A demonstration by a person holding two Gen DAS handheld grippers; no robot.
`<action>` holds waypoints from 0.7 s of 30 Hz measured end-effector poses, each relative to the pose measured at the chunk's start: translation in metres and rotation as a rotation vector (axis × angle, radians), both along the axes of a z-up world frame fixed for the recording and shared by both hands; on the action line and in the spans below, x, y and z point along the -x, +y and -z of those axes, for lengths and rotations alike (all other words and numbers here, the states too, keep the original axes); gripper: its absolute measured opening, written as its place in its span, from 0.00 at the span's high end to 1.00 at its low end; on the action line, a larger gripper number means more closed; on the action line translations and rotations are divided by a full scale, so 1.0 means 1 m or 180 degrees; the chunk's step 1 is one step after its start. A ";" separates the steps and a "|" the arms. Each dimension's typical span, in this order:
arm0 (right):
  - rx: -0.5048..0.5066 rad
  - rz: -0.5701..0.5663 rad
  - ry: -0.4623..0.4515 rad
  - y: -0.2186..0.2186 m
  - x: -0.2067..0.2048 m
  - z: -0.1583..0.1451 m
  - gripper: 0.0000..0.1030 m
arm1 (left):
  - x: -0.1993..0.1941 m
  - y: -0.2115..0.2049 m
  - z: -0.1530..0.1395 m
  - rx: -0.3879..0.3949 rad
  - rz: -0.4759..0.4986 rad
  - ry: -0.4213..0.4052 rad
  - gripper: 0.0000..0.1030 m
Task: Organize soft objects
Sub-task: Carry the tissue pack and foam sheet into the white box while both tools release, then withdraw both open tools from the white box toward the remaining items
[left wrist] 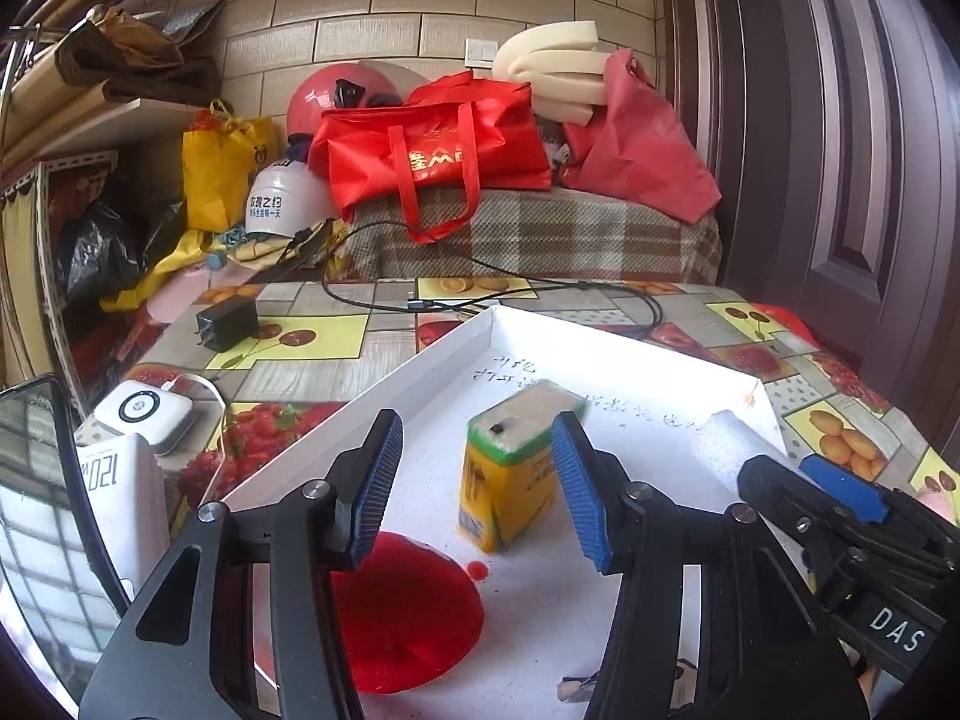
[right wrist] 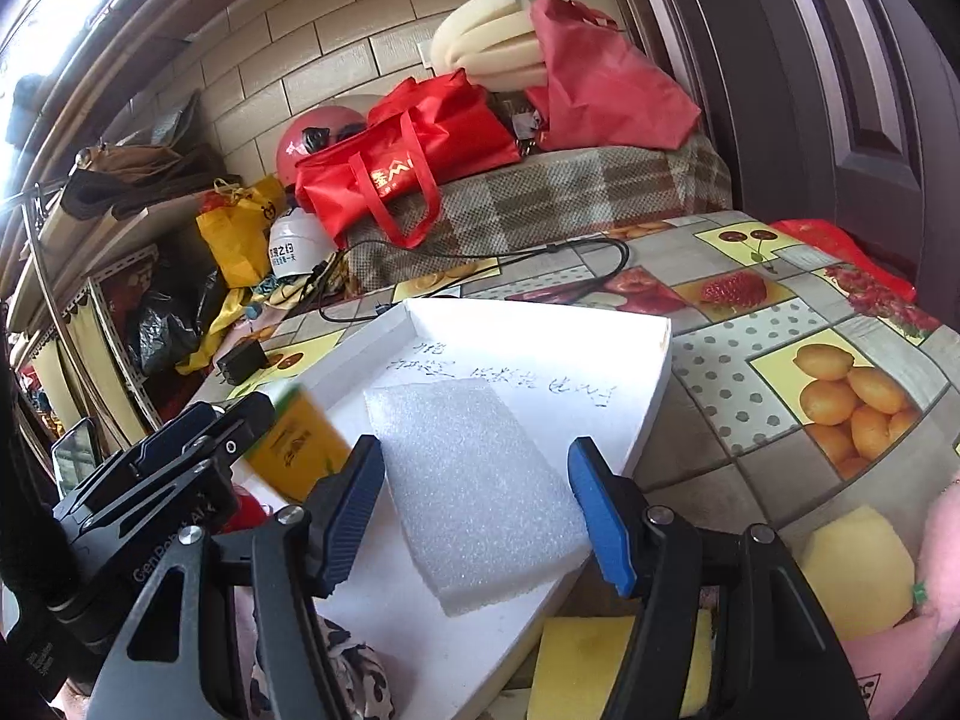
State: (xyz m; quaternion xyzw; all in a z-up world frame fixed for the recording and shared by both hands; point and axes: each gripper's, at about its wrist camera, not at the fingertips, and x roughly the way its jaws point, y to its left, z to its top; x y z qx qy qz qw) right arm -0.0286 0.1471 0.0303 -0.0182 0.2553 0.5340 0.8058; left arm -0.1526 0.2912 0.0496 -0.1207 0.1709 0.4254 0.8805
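Observation:
A white shallow tray [left wrist: 420, 360] lies on the fruit-pattern tablecloth. In it a yellow sponge with a green top [left wrist: 510, 468] stands on end, blurred, between my left gripper's [left wrist: 477, 480] open fingers without touching the pads. A red soft disc [left wrist: 414, 612] lies in the tray below the left finger. A white foam slab [right wrist: 474, 492] lies in the tray between my right gripper's [right wrist: 477, 510] open fingers. The sponge also shows in the right wrist view [right wrist: 297, 450]. A yellow sponge [right wrist: 582, 660] and a spotted cloth [right wrist: 354, 666] lie by the tray's near edge.
A black charger [left wrist: 227, 322] and cable [left wrist: 480, 294] lie beyond the tray. White devices [left wrist: 144, 414] and a phone [left wrist: 36, 510] stand at the left. Red bags [left wrist: 432, 156], helmets and foam rolls pile on the plaid-covered box behind. A door stands at the right.

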 end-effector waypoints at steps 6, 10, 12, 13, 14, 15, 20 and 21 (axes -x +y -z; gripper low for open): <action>-0.0070 0.0014 -0.0079 -0.004 0.004 -0.005 0.14 | 0.007 -0.007 -0.002 -0.0130 -0.0123 -0.0097 0.23; -0.0200 0.0024 -0.0180 -0.010 0.010 -0.009 0.00 | 0.027 -0.005 -0.004 -0.0123 -0.0290 -0.0374 0.00; -0.0231 0.0022 -0.0245 -0.012 0.013 -0.011 0.00 | 0.032 -0.006 -0.004 -0.0142 -0.0320 -0.0424 0.00; -0.0243 0.0015 -0.0301 -0.012 0.016 -0.012 0.00 | 0.032 -0.007 -0.005 -0.0162 -0.0323 -0.0420 0.00; -0.0251 0.0007 -0.0346 -0.012 0.019 -0.013 0.00 | 0.032 -0.009 -0.006 -0.0193 -0.0334 -0.0407 0.00; -0.0268 0.0002 -0.0409 -0.013 0.023 -0.014 0.00 | 0.032 -0.010 -0.006 -0.0209 -0.0364 -0.0401 0.00; -0.0308 -0.0015 -0.0471 -0.013 0.024 -0.015 0.00 | 0.032 -0.010 -0.007 -0.0202 -0.0376 -0.0394 0.00; -0.0316 -0.0012 -0.0470 -0.013 0.025 -0.015 0.00 | 0.032 -0.010 -0.007 -0.0203 -0.0374 -0.0393 0.00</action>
